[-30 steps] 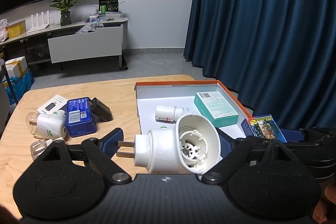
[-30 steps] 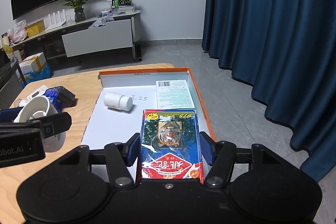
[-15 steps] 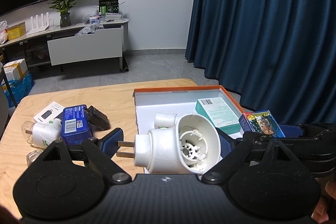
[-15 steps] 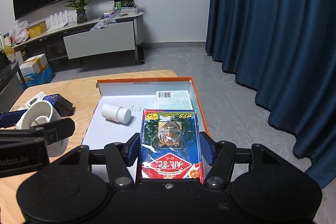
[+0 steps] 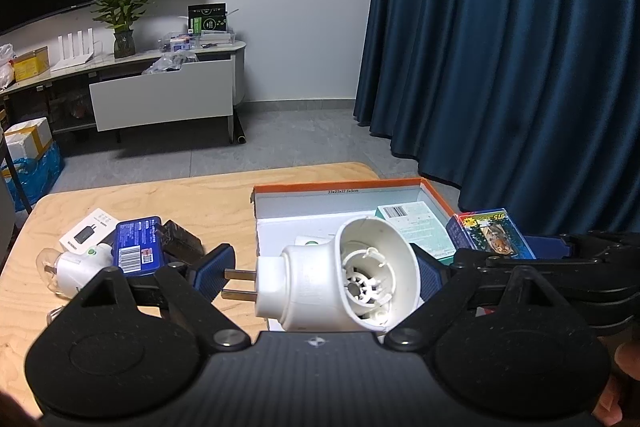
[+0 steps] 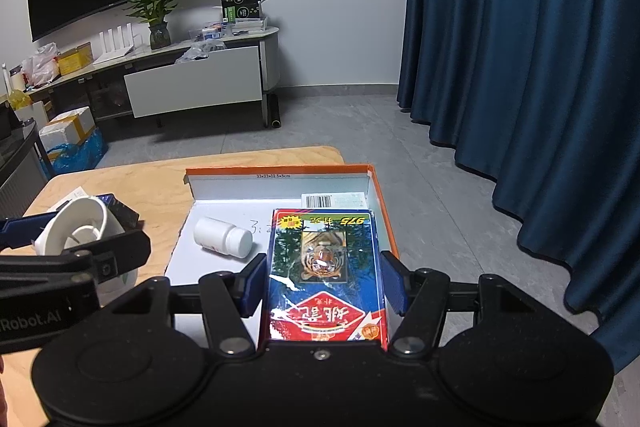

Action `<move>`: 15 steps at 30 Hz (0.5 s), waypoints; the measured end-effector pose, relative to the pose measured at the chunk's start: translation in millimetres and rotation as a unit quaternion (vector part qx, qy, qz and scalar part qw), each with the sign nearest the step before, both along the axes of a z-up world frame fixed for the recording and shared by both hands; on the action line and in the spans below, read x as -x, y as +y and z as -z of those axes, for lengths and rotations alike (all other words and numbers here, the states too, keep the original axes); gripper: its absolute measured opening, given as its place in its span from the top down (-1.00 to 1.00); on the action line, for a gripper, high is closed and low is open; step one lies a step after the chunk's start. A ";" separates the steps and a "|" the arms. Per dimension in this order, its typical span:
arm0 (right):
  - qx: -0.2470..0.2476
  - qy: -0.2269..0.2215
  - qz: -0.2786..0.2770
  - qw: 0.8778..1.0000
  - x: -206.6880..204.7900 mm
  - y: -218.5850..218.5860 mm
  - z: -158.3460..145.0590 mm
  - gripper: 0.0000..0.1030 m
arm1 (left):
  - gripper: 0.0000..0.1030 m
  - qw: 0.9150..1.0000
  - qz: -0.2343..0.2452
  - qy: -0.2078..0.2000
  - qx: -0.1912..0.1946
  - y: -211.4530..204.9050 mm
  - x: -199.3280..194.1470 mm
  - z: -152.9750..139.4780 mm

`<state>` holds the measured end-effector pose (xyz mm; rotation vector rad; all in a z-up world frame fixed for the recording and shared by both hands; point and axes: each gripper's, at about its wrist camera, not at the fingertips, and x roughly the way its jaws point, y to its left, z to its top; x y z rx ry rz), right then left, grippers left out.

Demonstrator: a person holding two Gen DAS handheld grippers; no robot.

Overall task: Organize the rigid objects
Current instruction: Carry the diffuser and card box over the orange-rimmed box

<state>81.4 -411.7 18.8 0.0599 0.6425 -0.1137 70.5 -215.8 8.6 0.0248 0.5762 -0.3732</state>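
The left gripper (image 5: 320,277) is wide and clamps a white plug-in device (image 5: 336,277) sideways, pins to the left, above the near left edge of the orange-rimmed box (image 5: 340,187). The right gripper (image 6: 324,279) is half closed on the blue tiger box (image 6: 324,267), above the right side of that box, near the teal carton (image 5: 416,227). I think each thing should be lowered flat onto a free part of the white floor, away from the pill bottle (image 6: 224,237), before the jaws open.
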 end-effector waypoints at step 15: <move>-0.001 0.006 -0.007 1.000 -25.9 -3.5 1.4 -0.39 | -0.79 1.000 -0.005 0.004 0.002 -6.9 -15.8 1.7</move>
